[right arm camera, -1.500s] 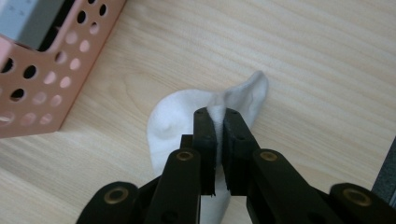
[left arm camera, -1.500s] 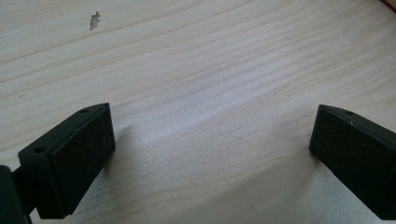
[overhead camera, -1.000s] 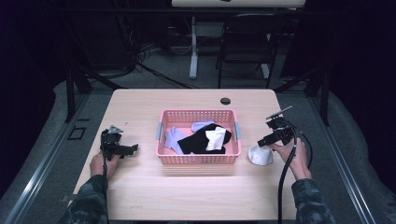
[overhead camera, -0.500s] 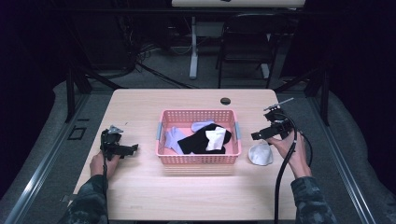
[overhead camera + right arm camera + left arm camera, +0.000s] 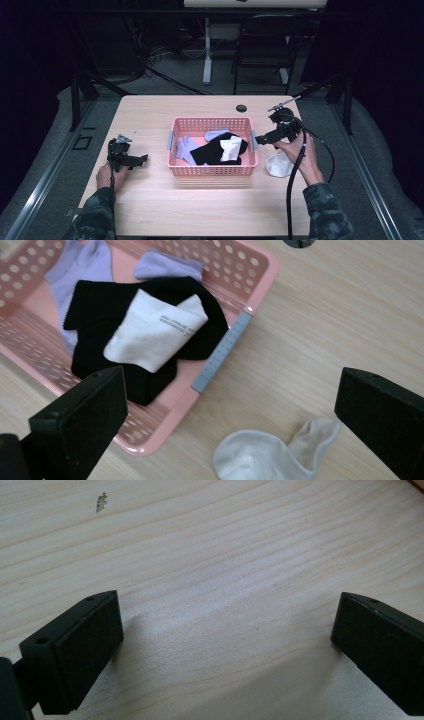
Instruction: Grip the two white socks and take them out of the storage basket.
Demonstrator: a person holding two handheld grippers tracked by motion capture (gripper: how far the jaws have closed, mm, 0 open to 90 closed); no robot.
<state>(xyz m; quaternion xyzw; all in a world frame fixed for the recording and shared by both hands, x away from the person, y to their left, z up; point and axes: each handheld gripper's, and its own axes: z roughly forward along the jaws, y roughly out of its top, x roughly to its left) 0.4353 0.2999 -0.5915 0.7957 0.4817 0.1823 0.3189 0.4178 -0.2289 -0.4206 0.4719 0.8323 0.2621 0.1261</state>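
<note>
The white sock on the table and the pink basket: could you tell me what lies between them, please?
Only bare wooden table separates the white sock from the pink basket, as the right gripper view shows.

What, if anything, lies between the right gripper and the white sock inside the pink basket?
Nothing visible. The right gripper hangs with open, empty jaws above the pink basket rim, and the white sock lies uncovered on top of the black socks.

The high view looked forward and down on the whole desk [image 5: 210,205] from above the person's side. The right gripper view hung near the pink basket [image 5: 260,270] and the white sock [image 5: 260,455] at its 5 o'clock, both shared with the high view. The left gripper view faced bare desk close up.
</note>
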